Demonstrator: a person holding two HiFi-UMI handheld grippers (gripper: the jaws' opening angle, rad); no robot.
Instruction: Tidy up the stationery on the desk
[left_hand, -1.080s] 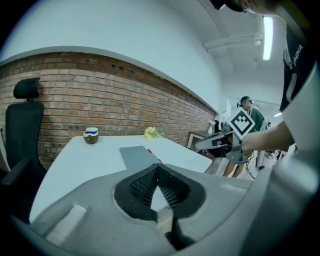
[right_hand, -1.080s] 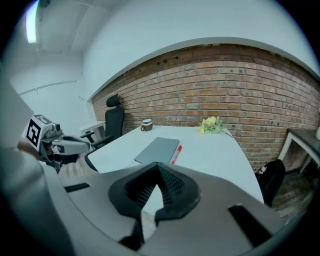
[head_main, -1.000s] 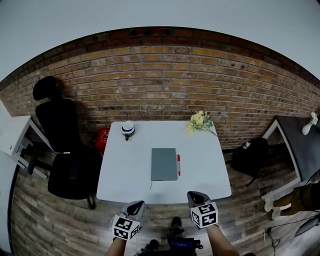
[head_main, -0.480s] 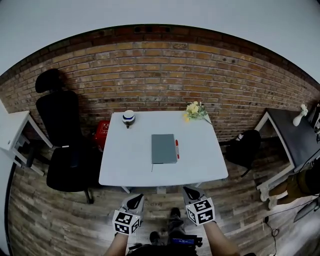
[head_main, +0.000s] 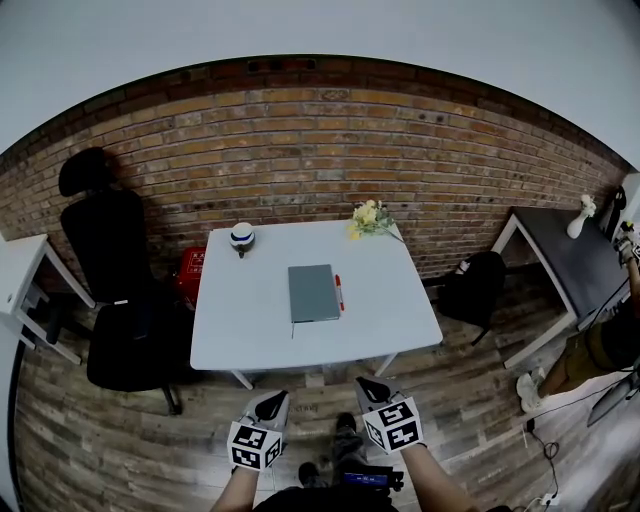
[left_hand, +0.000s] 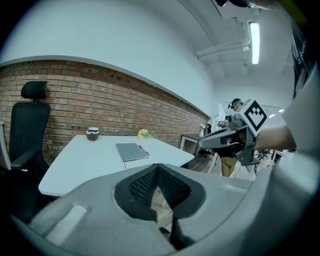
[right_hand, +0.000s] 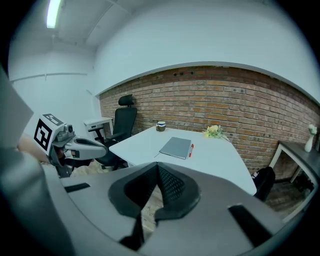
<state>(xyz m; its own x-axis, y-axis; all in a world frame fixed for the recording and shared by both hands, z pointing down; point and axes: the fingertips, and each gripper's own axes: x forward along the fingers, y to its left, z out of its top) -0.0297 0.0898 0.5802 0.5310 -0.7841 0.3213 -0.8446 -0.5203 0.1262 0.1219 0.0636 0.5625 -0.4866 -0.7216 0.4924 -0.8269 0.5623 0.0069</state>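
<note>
White desk (head_main: 245, 322), closed grey notebook (head_main: 313, 293), red pen (head_main: 339, 292) just beside

On the table (head_main: 240, 335), pen (head_main: 339, 292) just right of notebook (head_main: 313, 292) — flowers (head_main: 368, 217) (perhaps a cup (head_main: 241, 237), too) behind.

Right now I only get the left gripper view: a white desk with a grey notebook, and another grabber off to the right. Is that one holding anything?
Observer: No. The right gripper view shows the right gripper with its jaws together and nothing between them.
Operator: Anything nearby that I'm missing?
Observer: The head view shows a red object low down beside the far left corner of the desk, next to the black office chair.
Operator: And on the other side?
Observer: A black bag sits on the floor off the desk's right edge.
</note>
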